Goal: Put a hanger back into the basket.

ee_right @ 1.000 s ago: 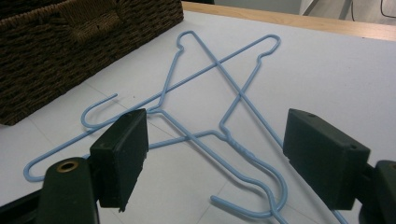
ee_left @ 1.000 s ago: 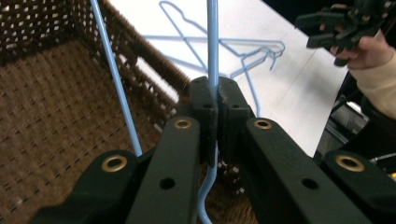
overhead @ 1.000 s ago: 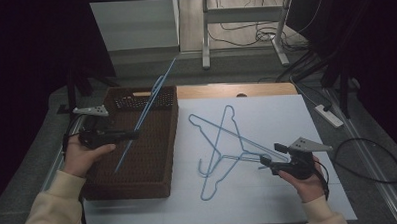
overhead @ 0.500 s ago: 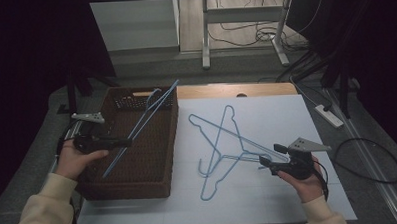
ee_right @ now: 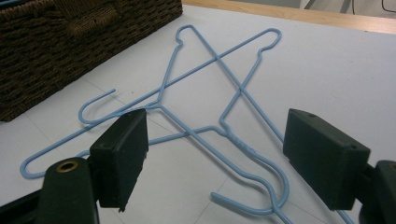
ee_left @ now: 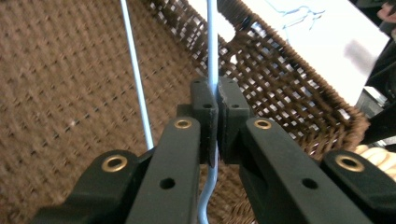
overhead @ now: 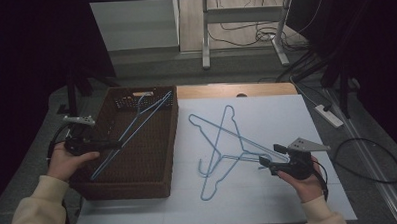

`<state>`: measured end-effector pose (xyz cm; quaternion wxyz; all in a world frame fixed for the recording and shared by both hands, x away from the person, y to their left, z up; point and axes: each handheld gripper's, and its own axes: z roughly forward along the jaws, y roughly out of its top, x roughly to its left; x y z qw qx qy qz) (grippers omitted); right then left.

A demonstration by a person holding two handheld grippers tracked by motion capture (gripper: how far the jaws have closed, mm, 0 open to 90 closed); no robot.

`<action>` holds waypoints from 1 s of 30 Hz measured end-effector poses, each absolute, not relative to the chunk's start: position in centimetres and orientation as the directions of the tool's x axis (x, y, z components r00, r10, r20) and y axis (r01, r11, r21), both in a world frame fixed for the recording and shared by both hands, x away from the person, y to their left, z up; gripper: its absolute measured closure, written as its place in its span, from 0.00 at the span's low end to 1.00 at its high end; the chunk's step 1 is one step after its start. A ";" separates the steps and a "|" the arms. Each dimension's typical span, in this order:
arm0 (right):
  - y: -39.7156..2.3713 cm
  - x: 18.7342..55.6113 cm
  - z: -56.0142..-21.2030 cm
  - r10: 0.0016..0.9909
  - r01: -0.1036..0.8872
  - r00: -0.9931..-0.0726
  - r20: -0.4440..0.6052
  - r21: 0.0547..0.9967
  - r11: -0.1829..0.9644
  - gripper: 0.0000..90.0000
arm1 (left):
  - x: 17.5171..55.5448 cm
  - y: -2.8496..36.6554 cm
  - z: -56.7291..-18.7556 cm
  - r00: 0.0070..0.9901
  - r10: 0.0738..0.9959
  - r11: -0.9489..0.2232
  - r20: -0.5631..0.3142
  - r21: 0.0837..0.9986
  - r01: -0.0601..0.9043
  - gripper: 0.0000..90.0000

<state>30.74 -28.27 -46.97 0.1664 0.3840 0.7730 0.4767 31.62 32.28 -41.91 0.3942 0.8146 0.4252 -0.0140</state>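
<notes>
Meanwhile, left gripper clamped on a blue wire hanger lying slantwise in the brown wicker basket, right gripper spread wide just above two crossed blue hangers on the white table.

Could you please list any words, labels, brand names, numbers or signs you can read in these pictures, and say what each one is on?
None can be read: no lettering shows on the woven basket, the blue wire hangers, the white table top, or either hand-held gripper, left or right.
</notes>
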 end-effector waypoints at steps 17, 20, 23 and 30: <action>-28.1 30.8 -47.2 0.752 0.441 -0.650 0.108 0.860 0.258 0.25 | 33.1 31.5 -44.7 0.538 0.810 -0.360 -0.234 0.525 0.771 0.96; -28.1 30.8 -47.2 0.752 0.441 -0.650 0.107 0.859 0.259 0.25 | 33.2 31.4 -44.9 0.519 0.831 -0.366 -0.202 0.505 0.782 0.96; -28.1 30.9 -47.2 0.753 0.443 -0.649 0.108 0.858 0.259 0.25 | 33.6 31.2 -45.3 0.462 0.872 -0.343 -0.165 0.468 0.815 0.96; -28.1 30.9 -47.3 0.754 0.448 -0.647 0.109 0.855 0.261 0.25 | 34.3 31.2 -46.3 0.383 0.916 -0.305 -0.122 0.409 0.860 0.96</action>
